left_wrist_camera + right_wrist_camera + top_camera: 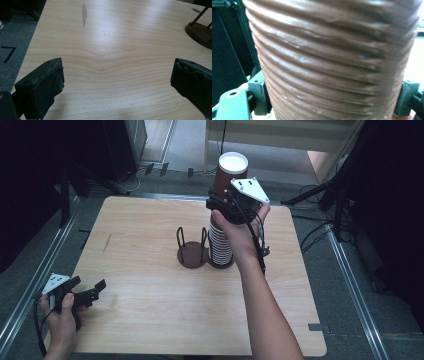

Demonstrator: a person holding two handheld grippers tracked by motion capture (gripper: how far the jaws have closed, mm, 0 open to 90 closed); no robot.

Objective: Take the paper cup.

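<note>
While the right gripper (226, 205) clamps its jaws on the ribbed brown cup (231, 172), that cup sits raised above the stack of cups (220, 245) just right of the dark wire holder (192, 251) on the table (150, 305); the left gripper (86, 290), well left of the holder, hangs with jaws apart over bare wood.

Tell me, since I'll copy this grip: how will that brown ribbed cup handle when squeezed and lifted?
The brown ribbed cup is probably light and thin-walled, so hard squeezing may dent it. Its ridges likely help the right tongs hold. Lifting might drag the stack below.
</note>
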